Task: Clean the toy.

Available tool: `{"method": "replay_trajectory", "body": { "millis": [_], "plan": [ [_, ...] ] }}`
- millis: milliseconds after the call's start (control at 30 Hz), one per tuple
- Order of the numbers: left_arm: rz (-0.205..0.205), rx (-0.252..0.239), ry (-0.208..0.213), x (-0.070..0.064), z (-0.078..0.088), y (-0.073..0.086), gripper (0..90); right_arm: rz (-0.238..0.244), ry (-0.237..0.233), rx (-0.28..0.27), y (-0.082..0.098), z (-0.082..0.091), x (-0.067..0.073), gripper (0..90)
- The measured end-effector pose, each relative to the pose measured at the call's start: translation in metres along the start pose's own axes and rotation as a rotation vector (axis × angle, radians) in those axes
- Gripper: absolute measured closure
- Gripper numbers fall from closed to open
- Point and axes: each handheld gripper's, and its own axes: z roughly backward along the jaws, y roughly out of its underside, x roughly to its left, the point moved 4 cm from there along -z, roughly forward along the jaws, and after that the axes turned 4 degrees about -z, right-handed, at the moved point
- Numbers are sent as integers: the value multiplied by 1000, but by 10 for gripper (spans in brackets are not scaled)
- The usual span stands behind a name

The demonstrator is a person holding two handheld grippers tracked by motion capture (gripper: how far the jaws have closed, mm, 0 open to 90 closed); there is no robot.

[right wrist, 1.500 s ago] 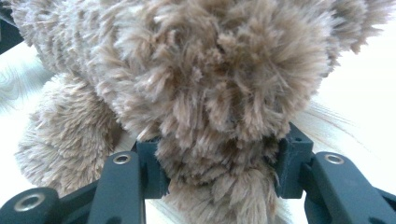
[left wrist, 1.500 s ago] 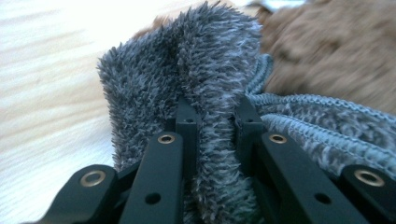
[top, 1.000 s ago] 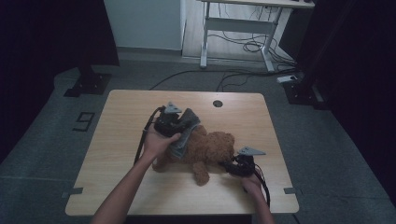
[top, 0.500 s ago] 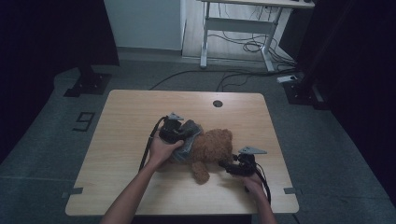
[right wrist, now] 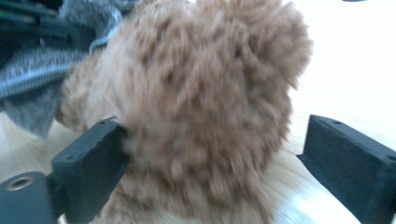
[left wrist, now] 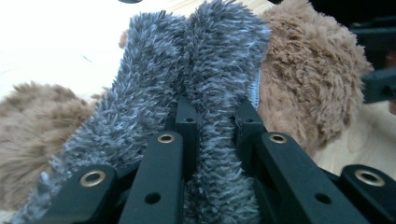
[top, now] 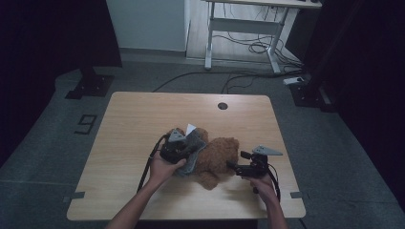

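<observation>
The left tool (left wrist: 212, 116) is clamped on the grey fleece garment (left wrist: 205, 65), while the right tool (right wrist: 210, 154), its jaws just opening, stands wide around the brown teddy bear (right wrist: 196, 93).

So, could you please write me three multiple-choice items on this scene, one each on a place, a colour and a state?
1. Where does the teddy bear lie?
A. on the floor
B. on the wooden table
C. on a chair
2. What colour is the fuzzy cloth?
A. grey
B. red
C. green
3. How is the left gripper set?
A. wide open
B. shut on the fuzzy cloth
C. lying unused

B: the high view shows the bear on the tabletop.
A: its pile is grey.
B: its fingers pinch a fold.
</observation>
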Motion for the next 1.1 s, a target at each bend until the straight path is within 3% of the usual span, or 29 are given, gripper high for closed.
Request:
{"method": "replay_trajectory", "body": {
  "millis": [167, 233, 300, 367, 467, 567, 667, 800, 967, 1100],
  "plan": [
    [-14, -25, 3, -8, 7, 11, 765, -6, -37, 23, -2, -15, 6, 0],
    [-3, -34, 18, -9, 9, 15, 765, 6, -68, 48, 1, -22, 10, 0],
    [3, -39, 23, -10, 10, 17, 766, 28, -68, 67, 4, -28, 13, 0],
    [-1, -43, 19, -11, 11, 19, 766, 48, -57, 67, 6, -29, 15, 94],
    [2, -58, 19, -14, 12, 22, 765, 36, -27, 86, 5, -26, 15, 257],
    [-4, -83, 2, -17, 12, 25, 765, 69, -2, 84, 5, -25, 19, 348],
    [-26, -89, -20, -19, 9, 23, 766, 90, 27, 78, 3, -26, 18, 389],
    [-43, -58, -37, -12, -5, 6, 765, 114, 89, 61, -3, -29, 13, 438],
    [-11, -36, -9, -2, -23, -12, 765, 99, 160, 2, -9, -32, -1, 474],
    [-10, -33, -22, -1, -33, -23, 764, 108, 224, -40, -12, -32, -9, 495]
  ]
}}
